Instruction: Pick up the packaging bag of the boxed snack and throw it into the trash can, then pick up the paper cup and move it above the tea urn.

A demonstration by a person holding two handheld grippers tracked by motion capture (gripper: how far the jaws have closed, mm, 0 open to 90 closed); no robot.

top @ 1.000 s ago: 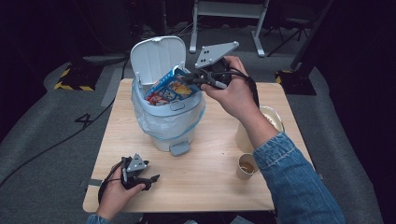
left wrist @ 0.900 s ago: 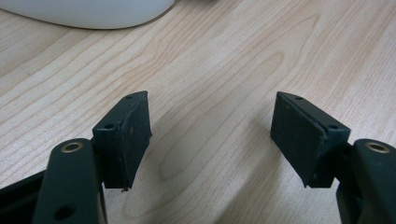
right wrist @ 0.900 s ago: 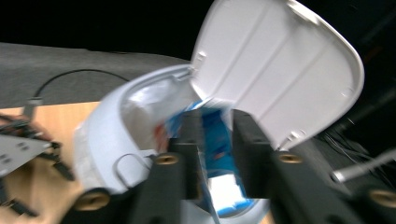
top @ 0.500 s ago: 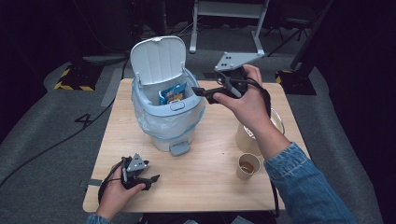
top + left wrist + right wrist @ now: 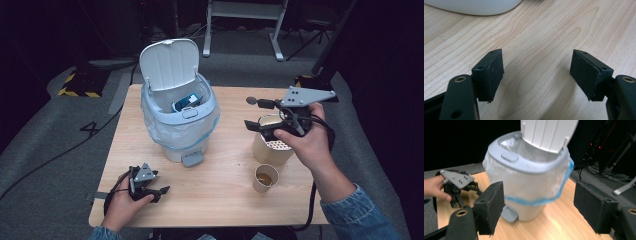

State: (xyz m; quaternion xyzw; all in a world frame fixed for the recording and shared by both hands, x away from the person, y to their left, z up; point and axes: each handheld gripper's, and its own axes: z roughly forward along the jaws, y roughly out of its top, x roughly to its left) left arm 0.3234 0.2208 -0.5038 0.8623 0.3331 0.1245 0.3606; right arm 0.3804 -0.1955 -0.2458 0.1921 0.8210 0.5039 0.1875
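The left gripper (image 5: 150, 190) lies low on the near edge of the table (image 5: 225, 200), its 2 jaws spread apart with nothing but bare wood between the pads (image 5: 491, 72). The white base of the bin (image 5: 474, 5) sits just beyond those fingertips, apart from them.

Farther out, 2 paper cups stand on the person's right side. The small cup (image 5: 265, 178) holds a brown residue and stands just nearer than the right hand. The tall cup (image 5: 270, 145) sits directly under the right gripper (image 5: 252, 114), whose jaws have just been opening and now stand wide with nothing between them. In the right gripper view the pads (image 5: 491, 205) frame the bin from the side, well short of touching it.

Beyond the right fingertips, the pedal bin (image 5: 180, 125) stands with its lid (image 5: 169, 62) tipped up and a clear liner with a blue band folded over its rim. A blue wrapper (image 5: 186, 103) lies inside, down in the liner.

Judging by this, 1 piece of rubbish is already binned, and the 2 cups remain on the table. The right gripper looks placed to take the tall cup next; the lid is not yet shut.
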